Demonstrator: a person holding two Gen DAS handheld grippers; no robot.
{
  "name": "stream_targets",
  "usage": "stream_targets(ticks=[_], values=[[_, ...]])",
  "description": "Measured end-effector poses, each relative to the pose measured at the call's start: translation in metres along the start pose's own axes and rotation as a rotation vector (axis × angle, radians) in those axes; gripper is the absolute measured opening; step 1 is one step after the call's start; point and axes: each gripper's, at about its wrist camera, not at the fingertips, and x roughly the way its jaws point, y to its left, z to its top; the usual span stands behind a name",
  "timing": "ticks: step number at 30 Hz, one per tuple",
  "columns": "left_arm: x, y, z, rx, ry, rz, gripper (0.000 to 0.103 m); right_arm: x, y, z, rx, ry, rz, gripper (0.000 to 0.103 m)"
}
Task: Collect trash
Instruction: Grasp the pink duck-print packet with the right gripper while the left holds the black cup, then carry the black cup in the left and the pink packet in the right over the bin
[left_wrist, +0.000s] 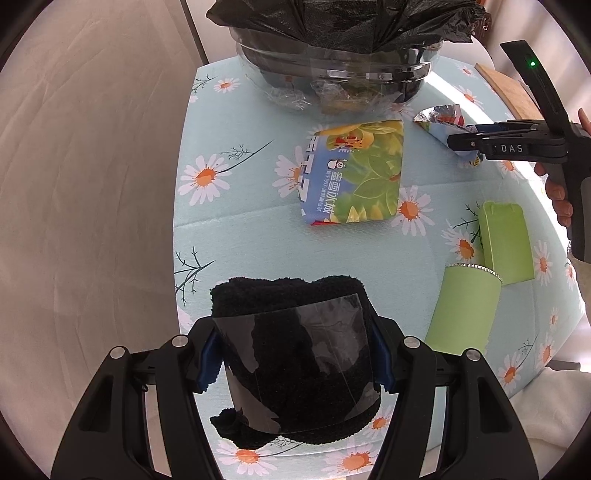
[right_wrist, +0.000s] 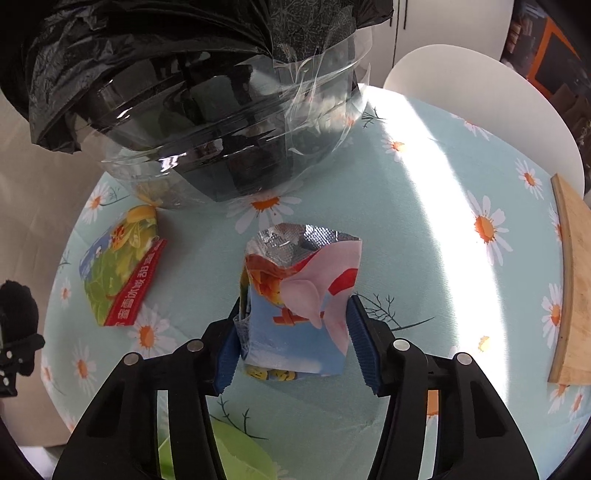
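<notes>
We note a round surface (left_wrist: 258, 236) under a pale blue daisy-print cloth. Directly on it: a bag-lined clear bin (left_wrist: 332, 74), a flat green-and-blue wrapper (left_wrist: 354, 177), two green containers (left_wrist: 465, 310) (left_wrist: 508, 242), and a wooden board (right_wrist: 572, 280).

A round counter (right_wrist: 424, 258) wears a pale blue cloth printed with white daisies, crossed by a bright band of sunlight. A white chair back (right_wrist: 480, 96) stands behind it, and beige flooring (left_wrist: 92, 184) lies alongside.
</notes>
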Motion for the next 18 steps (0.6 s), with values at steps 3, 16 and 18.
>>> stream_targets(ticks=[3, 16, 18], values=[[-0.005, -0.005, 0.000, 0.011, -0.009, 0.003, 0.064, -0.006, 0.004, -0.006, -0.020, 0.014, 0.021, 0.022], [-0.033, -0.024, -0.007, 0.002, -0.066, 0.011, 0.064, -0.043, -0.011, -0.023, -0.012, -0.012, 0.048, 0.012], [-0.037, -0.027, -0.006, 0.005, -0.074, 0.013, 0.064, -0.049, -0.014, -0.028, -0.014, -0.020, 0.048, 0.012]])
